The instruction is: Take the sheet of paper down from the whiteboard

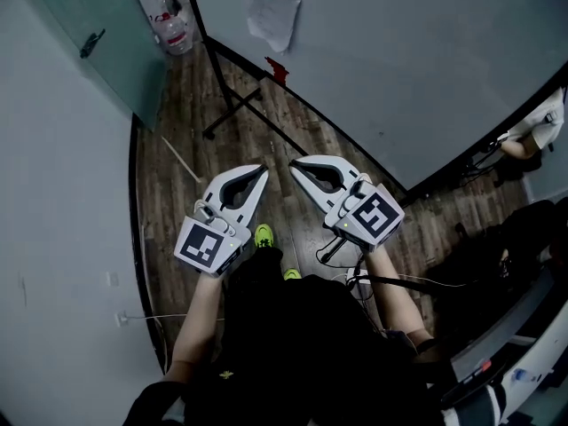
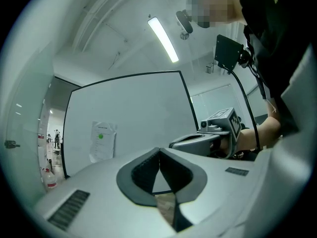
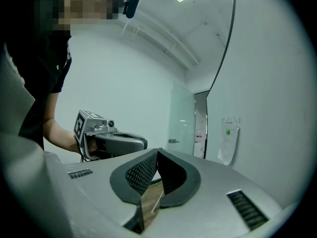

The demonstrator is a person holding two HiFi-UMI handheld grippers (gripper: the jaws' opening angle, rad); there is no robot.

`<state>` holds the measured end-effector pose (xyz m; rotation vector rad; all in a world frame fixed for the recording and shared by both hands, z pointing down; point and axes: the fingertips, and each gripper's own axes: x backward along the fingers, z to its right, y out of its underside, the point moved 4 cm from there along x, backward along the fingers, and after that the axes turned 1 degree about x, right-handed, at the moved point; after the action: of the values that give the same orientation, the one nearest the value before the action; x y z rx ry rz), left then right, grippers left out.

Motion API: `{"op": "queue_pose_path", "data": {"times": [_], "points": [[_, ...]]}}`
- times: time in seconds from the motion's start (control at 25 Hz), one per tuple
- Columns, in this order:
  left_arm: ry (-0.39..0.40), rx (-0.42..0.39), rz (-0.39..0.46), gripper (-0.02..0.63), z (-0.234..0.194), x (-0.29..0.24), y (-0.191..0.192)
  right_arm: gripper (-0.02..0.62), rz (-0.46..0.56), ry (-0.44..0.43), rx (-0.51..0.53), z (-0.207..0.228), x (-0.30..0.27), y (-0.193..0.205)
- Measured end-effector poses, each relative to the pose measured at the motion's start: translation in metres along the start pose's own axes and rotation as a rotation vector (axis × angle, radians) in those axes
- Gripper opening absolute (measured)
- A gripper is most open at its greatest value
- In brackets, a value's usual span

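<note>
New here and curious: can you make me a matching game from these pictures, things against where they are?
1 white paper sheet with a green dot
2 clear plastic bottle
3 small red object
4 left tongs

a shut, empty
b at the whiteboard's lower edge
c hanging on the whiteboard's face
d beside the frosted glass door

Pairs: 1-c, 2-d, 3-b, 4-a

The left tool (image 1: 263, 169) and right tool (image 1: 294, 162) point toward the whiteboard (image 1: 417, 69), where the sheet of paper (image 1: 273, 11) hangs
</note>
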<state>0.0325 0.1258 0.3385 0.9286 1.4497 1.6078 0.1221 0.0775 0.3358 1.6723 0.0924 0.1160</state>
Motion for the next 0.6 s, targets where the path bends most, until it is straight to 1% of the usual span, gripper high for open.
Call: {"op": "queue_pose_path", "data": {"times": [0.16, 0.32, 0.48, 0.6], "points": [[0.009, 0.010, 0.015, 0.026, -0.009, -0.009, 0.001, 0.029, -0.003, 0.003, 0.008, 0.008, -0.008, 0.000], [0.021, 0.021, 0.022, 0.026, -0.021, -0.016, 0.009, 0.029, -0.017, 0.012, 0.009, 0.016, -0.019, 0.009], [0.032, 0.038, 0.031, 0.026, -0.041, -0.028, 0.011, 0.029, -0.022, 0.032, 0.004, 0.031, -0.031, 0.009], [0.039, 0.035, 0.042, 0.026, -0.057, -0.039, 0.010, 0.029, -0.035, 0.051, 0.006, 0.046, -0.039, 0.006]]}}
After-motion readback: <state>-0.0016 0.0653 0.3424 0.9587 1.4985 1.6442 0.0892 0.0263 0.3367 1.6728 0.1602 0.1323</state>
